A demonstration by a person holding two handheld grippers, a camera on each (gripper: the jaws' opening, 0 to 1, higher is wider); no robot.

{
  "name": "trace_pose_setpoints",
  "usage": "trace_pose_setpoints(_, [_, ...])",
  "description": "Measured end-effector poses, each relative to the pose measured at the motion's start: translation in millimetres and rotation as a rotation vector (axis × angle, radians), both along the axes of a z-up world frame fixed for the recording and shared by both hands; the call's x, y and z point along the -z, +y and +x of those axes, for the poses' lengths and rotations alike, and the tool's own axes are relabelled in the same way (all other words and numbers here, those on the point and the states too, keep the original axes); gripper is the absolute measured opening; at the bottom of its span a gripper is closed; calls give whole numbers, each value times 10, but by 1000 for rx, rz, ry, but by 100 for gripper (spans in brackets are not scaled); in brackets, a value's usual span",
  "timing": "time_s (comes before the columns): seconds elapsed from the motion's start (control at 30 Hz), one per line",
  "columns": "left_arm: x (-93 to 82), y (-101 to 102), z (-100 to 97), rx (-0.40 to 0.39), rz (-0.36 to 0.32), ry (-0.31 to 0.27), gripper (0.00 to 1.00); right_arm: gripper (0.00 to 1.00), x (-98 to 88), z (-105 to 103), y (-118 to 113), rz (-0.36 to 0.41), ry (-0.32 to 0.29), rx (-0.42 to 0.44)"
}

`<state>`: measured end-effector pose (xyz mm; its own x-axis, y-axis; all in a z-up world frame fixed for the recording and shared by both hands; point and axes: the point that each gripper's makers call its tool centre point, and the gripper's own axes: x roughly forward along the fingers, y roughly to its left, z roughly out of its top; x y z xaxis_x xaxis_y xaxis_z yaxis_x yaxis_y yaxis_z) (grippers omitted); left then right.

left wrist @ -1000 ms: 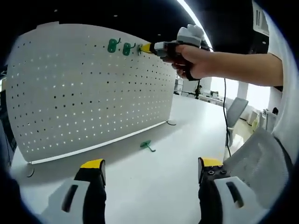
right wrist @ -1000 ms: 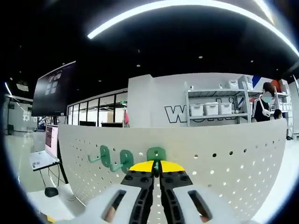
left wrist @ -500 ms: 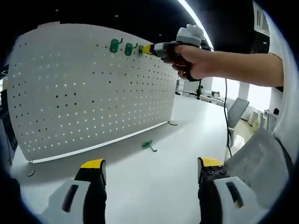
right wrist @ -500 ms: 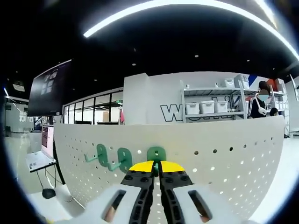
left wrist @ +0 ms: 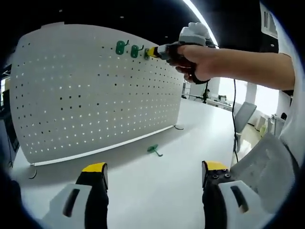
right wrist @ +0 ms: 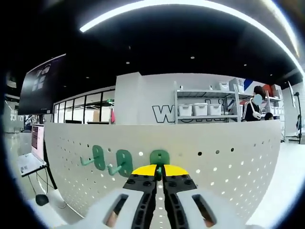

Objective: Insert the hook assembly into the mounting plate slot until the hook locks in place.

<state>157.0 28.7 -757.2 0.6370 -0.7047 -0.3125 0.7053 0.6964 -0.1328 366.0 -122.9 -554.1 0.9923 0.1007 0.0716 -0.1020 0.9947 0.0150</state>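
White pegboard (left wrist: 95, 90) up top: right gripper (right wrist: 159, 168) jaws pinched on a green hook (right wrist: 159, 158), its stem hidden. Left gripper (left wrist: 148, 172) gapes wide, holding nothing.

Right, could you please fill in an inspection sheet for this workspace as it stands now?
Surface: white table, bare apart from one loose piece.
Job's things: white pegboard standing upright on the table; two green hooks mounted near its top edge; a third green hook against the board, at the right tool's tips.
Clutter: one spare green hook lying on the table in front of the board.
Grippers: right tool shut on the third green hook; left tool open, holding nothing, low over the table.
Cables: a dark cable hanging below the person's arm.
Surroundings: shelving with white bins, a wall screen.
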Motion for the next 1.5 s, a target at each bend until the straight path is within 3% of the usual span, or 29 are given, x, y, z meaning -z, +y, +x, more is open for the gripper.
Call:
trace_pose_setpoints(0.5, [8,48,22,-20,0,-6,82,3,25,-21,-11,0,5,2])
trace_pose_setpoints(0.97, [-2,50,17,-15,9,-13,82,5,66,-34,19,9,29,-79])
trace_pose_setpoints(1.2, [-8,83,24,-18,21,-19,82,14,61,-77,72,29,9,-164])
trace_pose_setpoints(1.33, [-13,86,17,-16,26,-20,82,25,48,-113,140,65,-5,-218])
trace_pose_setpoints(1.4, [-17,93,15,-18,24,-21,82,33,40,-132,203,48,-12,-253])
trace_pose_setpoints(1.5, [-11,104,18,-18,26,-20,83,36,40,-143,157,41,-14,-255])
